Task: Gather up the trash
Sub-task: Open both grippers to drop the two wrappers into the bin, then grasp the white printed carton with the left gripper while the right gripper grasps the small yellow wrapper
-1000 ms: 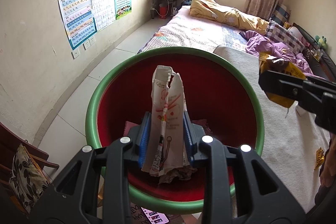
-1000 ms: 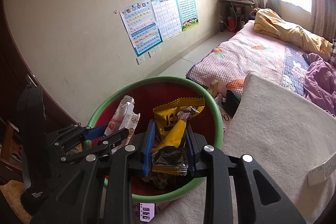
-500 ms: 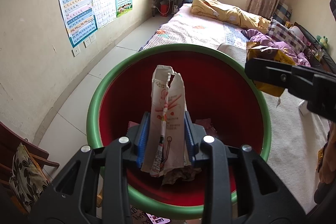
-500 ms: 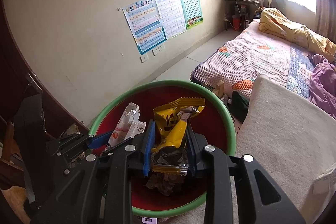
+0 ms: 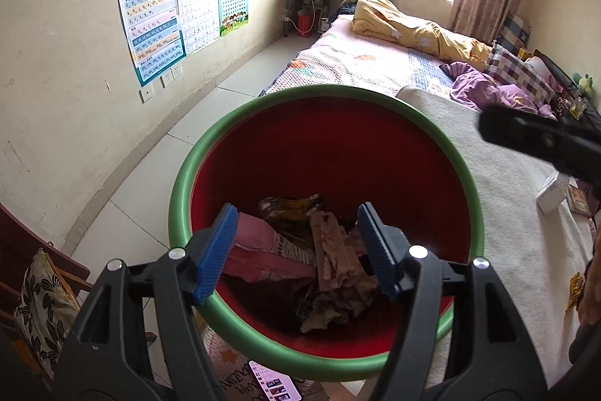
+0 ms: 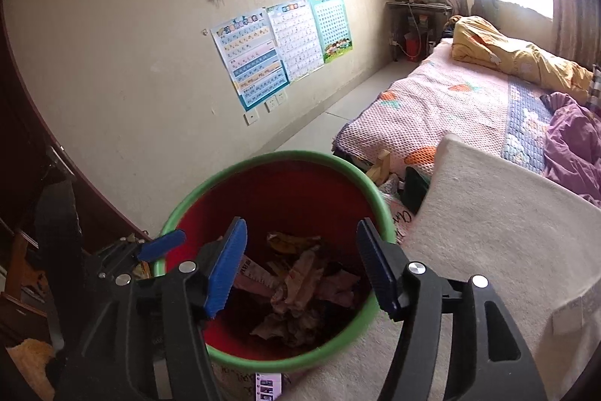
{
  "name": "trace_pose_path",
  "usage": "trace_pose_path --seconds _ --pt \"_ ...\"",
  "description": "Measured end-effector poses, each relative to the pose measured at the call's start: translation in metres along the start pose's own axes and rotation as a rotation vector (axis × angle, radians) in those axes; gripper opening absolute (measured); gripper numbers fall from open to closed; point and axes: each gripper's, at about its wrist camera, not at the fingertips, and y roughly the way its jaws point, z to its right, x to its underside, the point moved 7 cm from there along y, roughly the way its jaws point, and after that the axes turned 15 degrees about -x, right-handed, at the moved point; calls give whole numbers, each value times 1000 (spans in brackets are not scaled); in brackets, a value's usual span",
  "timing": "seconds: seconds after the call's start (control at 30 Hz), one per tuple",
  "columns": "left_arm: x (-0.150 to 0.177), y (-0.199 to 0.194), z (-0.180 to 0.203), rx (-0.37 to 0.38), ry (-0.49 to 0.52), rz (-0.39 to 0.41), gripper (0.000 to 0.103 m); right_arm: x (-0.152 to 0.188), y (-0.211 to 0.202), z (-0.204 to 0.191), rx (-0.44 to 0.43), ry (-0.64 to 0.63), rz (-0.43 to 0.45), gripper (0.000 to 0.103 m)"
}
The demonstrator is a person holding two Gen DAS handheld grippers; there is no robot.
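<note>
You are holding both tools over the mouth of the red bin with the green rim (image 5: 176, 213), which is why everything below the blue pads is bin interior: the left hand-held gripper (image 5: 298, 250) is hanging with its jaws spread wide and nothing between them, and the right hand-held gripper (image 6: 300, 264) is doing the same, wide apart and empty. You are keeping them just above the rim, not down inside, so whatever leaves the jaws falls straight onto the heap. The trash is lying at the bottom of the bin: a pink pack (image 5: 263, 250) lying flat at the left, a pale torn wrapper (image 5: 334, 258) slumped on the middle of the heap, and a yellow foil wrapper (image 5: 291, 207) further back; beneath them is crumpled stuff you cannot count reliably. So you are looking at two tools, one bin, and at least three separate pieces inside it. The bin is standing on the floor just beside the bed's cream blanket (image 6: 488, 232), likely so you can reach both without stepping. On that blanket more seems to be waiting: one small white box (image 5: 550, 194) and one yellow scrap (image 5: 574, 284) near the right edge, which look like the next things to fetch.
</note>
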Motion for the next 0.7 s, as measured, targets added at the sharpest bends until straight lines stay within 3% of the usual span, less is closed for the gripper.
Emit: trace_pose_path --seconds 0.2,0.37,0.47,0.6,0.63,0.67,0.7 --pt "1 -14 29 30 25 24 64 71 -83 71 234 139 26 60" --pt "4 -30 83 94 97 40 64 146 -167 132 439 297 42 60" --pt "8 -42 123 153 136 40 64 187 -196 153 475 390 29 60" --pt "12 -58 181 227 196 42 64 218 -202 164 452 437 -8 58" --pt "13 -62 197 248 213 44 65 223 -201 169 439 441 -24 54" --pt "14 -66 212 266 227 48 65 229 -199 174 420 449 -43 41" --pt "13 -69 226 286 243 51 66 231 -198 177 402 452 -51 37"
